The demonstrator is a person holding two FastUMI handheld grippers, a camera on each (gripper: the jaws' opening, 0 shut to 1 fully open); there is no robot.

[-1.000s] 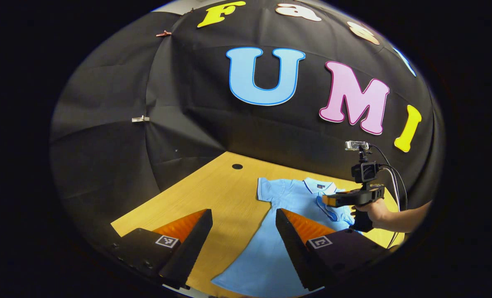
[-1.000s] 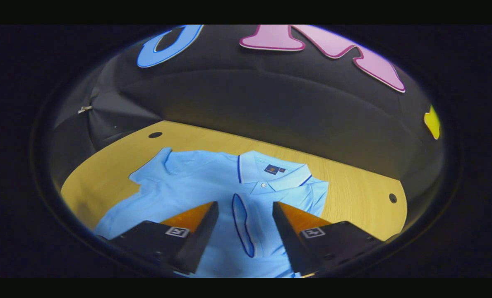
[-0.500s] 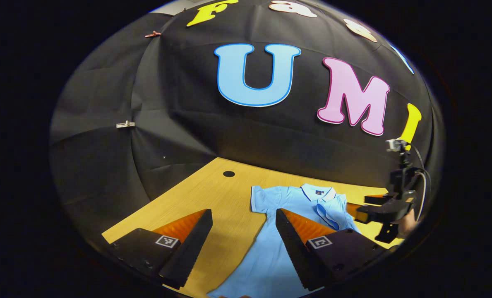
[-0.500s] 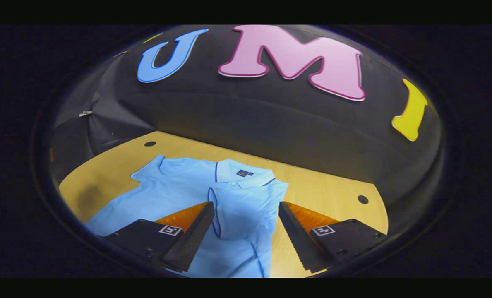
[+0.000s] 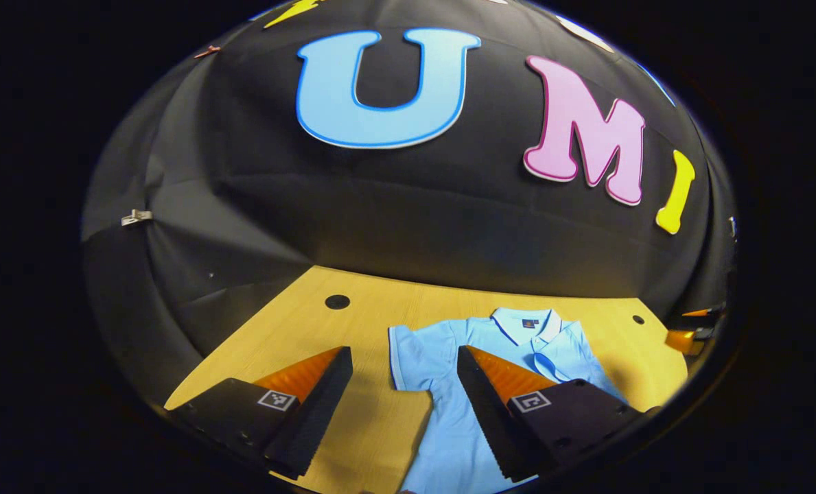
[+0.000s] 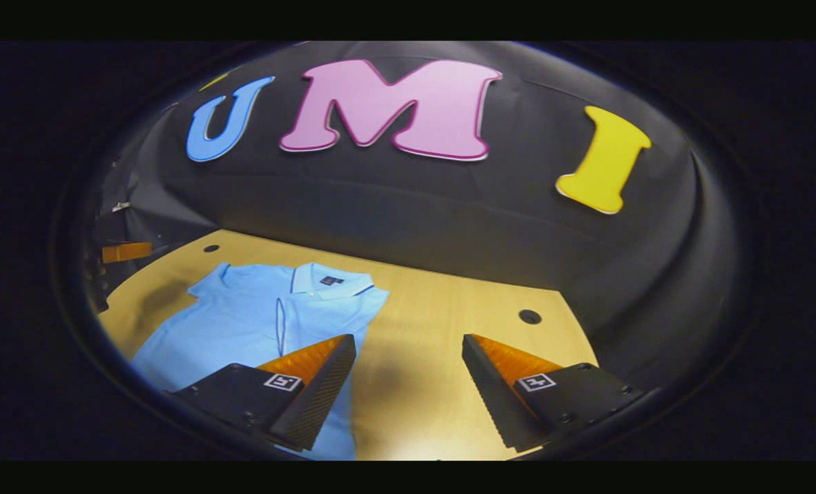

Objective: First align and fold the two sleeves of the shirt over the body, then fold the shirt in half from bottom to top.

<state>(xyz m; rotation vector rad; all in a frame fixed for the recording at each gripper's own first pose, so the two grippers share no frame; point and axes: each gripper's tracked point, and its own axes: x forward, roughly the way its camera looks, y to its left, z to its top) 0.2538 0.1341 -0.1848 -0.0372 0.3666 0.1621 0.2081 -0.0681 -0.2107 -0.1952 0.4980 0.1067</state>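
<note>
A light blue short-sleeved polo shirt (image 5: 449, 412) lay flat, collar toward the booth wall, on the light wooden tabletop (image 5: 298, 329), with one sleeve (image 6: 325, 319) folded over the body and the other sleeve (image 5: 408, 357) spread out to the side. The left hand-held gripper (image 5: 404, 405) hung released above the shirt's spread sleeve and the bare wood beside it, grasping nothing. The right hand-held gripper (image 6: 408, 391) was likewise released over bare tabletop just beside the shirt's folded edge.
</note>
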